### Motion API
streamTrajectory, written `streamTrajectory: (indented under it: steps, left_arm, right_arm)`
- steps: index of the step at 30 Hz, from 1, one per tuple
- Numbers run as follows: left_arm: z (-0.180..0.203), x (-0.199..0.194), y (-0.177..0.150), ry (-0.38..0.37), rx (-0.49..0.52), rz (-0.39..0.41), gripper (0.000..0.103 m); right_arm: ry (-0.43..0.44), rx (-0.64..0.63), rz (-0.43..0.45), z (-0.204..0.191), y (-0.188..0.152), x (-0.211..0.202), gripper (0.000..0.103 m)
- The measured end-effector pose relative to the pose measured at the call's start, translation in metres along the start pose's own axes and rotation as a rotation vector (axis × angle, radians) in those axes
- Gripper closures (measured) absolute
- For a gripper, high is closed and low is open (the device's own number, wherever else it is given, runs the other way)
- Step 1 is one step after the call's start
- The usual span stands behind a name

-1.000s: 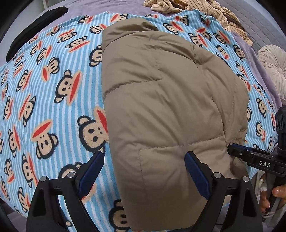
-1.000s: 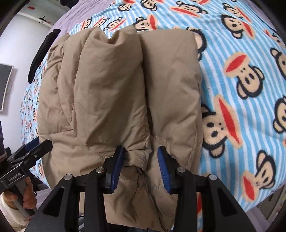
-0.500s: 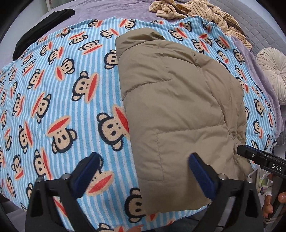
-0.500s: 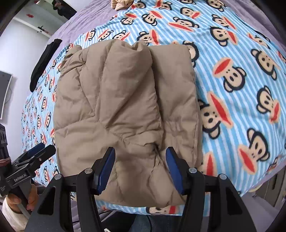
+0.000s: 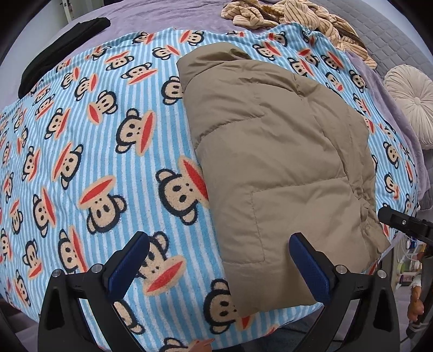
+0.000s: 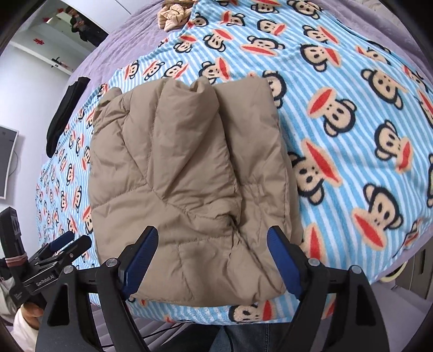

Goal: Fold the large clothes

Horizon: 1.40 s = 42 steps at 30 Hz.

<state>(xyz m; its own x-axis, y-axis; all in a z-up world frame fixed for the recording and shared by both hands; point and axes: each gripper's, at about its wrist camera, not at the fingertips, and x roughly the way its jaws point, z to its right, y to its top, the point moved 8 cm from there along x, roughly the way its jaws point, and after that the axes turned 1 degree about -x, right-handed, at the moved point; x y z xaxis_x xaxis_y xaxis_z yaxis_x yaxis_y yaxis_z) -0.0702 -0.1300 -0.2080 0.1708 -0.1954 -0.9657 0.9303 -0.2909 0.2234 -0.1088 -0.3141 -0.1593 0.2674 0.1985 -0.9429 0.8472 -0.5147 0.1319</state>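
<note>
The tan puffy jacket (image 5: 273,168) lies folded into a fat, soft bundle on the fuzzy blue-and-white striped blanket (image 5: 89,151) with cartoon monkey faces, near the close edge of the bed. It looks smooth and pillowy, with stitched lines across it and a square pocket seam, and from the right wrist view its two padded parts lie side by side on top (image 6: 189,173). The left gripper (image 5: 219,266) hangs above the blanket with its blue-padded jaws spread wide, holding nothing. The right gripper (image 6: 212,257) is wide apart too, hanging over the jacket's near end with nothing in it. A second ago the right jaws were closer together at a fold of the jacket; now both tools have pulled back and the whole bundle shows. Farther off are a purple bedspread (image 5: 167,16), a crumpled striped beige cloth (image 5: 297,19), a black cloth (image 5: 62,51) and a round ruffled cushion (image 5: 414,105).
</note>
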Motion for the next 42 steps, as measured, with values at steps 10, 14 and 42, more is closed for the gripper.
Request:
streamTrajectory:
  steps: [10, 14, 42]
  left_arm:
    - [0.006, 0.011, 0.025, 0.022, -0.066, -0.016, 0.0]
    - [0.008, 0.021, 0.036, 0.004, -0.101, -0.031, 0.0]
    - [0.009, 0.093, 0.083, -0.473, -0.2, -0.116, 0.0]
  right_arm:
    - [0.023, -0.055, -0.057, 0.02, 0.046, 0.01, 0.017]
    - [0.03, -0.075, -0.071, 0.028, 0.055, 0.017, 0.016]
    - [0.335, -0.093, -0.279, 0.039, 0.089, 0.105, 0.0]
